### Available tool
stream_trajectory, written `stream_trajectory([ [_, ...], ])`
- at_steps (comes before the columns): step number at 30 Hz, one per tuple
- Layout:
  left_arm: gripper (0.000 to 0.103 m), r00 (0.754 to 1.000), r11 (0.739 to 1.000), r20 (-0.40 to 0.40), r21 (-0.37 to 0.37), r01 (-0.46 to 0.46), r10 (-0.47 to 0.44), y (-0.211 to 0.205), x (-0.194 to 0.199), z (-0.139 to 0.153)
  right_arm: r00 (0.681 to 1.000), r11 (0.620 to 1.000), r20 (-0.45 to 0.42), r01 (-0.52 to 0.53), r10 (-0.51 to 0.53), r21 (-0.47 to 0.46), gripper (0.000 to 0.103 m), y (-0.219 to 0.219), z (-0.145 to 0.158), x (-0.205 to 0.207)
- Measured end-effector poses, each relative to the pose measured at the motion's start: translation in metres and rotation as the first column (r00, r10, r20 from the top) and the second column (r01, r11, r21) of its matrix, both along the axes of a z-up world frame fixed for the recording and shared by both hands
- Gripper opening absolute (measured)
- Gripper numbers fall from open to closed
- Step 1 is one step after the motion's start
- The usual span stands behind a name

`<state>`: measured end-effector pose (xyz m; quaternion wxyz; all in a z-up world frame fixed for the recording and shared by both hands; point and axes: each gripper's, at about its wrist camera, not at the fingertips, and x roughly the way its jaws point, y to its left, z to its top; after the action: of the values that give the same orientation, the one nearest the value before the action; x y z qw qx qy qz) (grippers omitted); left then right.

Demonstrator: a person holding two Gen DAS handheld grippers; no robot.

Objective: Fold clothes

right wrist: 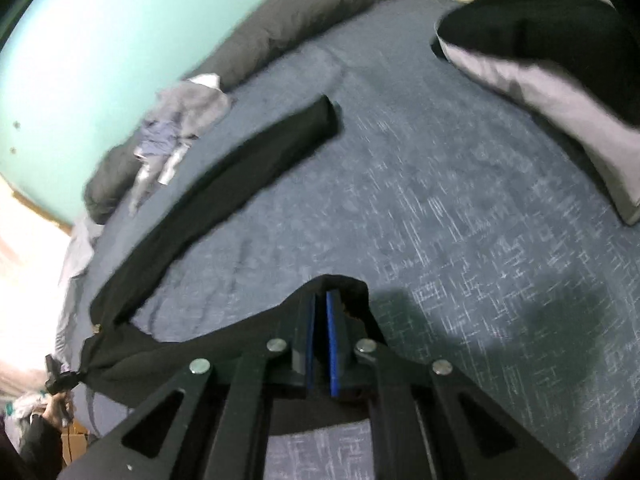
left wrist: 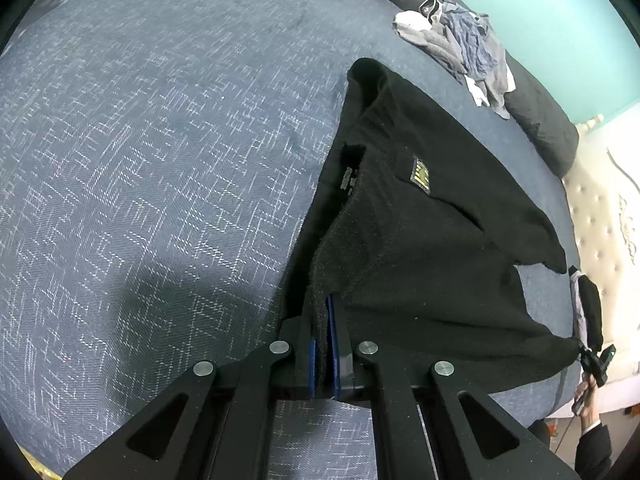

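A pair of black trousers (left wrist: 420, 220) lies spread on the blue bedspread (left wrist: 160, 160), with a yellow label showing near the waistband. My left gripper (left wrist: 326, 304) is shut on a thick edge of the fabric, which stands pinched between the blue pads. In the right wrist view one black trouser leg (right wrist: 240, 168) stretches away to the upper middle. My right gripper (right wrist: 321, 296) is shut, with the black cloth bunched over its tips. Each gripper also shows small in the other view, the right gripper (left wrist: 596, 360) and the left gripper (right wrist: 60, 376), each pulling a corner of the trousers taut.
A pile of grey and blue clothes (left wrist: 460, 44) lies at the far side of the bed against a dark rolled blanket (left wrist: 540, 120). A grey and black pillow (right wrist: 540, 80) sits by the padded cream headboard (left wrist: 600, 220). Behind is a turquoise wall (right wrist: 100, 40).
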<state>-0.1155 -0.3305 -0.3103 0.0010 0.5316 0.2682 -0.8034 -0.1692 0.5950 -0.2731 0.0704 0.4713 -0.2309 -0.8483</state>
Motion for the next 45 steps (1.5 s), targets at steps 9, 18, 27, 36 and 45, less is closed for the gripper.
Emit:
stream_trajectory([
  [9, 0.008, 1.000, 1.000, 0.004, 0.009, 0.002, -0.003, -0.002, 0.000, -0.004, 0.995, 0.988, 0.017, 0.098, -0.097, -0.121, 0.044, 0.034, -0.023, 0.028],
  [18, 0.008, 1.000, 1.000, -0.003, 0.025, -0.016, 0.016, -0.001, 0.001, -0.006, 0.999, 0.992, 0.049, 0.019, -0.013, -0.124, 0.045, 0.022, -0.030, 0.058],
  [27, 0.011, 1.000, 1.000, -0.001, 0.012, -0.009, 0.009, -0.001, 0.002, -0.004, 0.999, 0.995, 0.043, 0.004, 0.000, -0.104, 0.009, 0.009, 0.006, 0.065],
  [36, 0.012, 1.000, 1.000, 0.001, 0.024, -0.014, 0.014, -0.005, 0.002, -0.006, 0.993, 0.998, 0.121, 0.007, 0.000, -0.060, 0.009, 0.028, -0.001, 0.092],
  [45, 0.026, 0.999, 0.999, 0.000, 0.016, -0.040, 0.040, -0.010, 0.004, -0.002, 0.983, 0.996, 0.180, 0.038, -0.023, -0.080, 0.031, 0.038, -0.037, 0.098],
])
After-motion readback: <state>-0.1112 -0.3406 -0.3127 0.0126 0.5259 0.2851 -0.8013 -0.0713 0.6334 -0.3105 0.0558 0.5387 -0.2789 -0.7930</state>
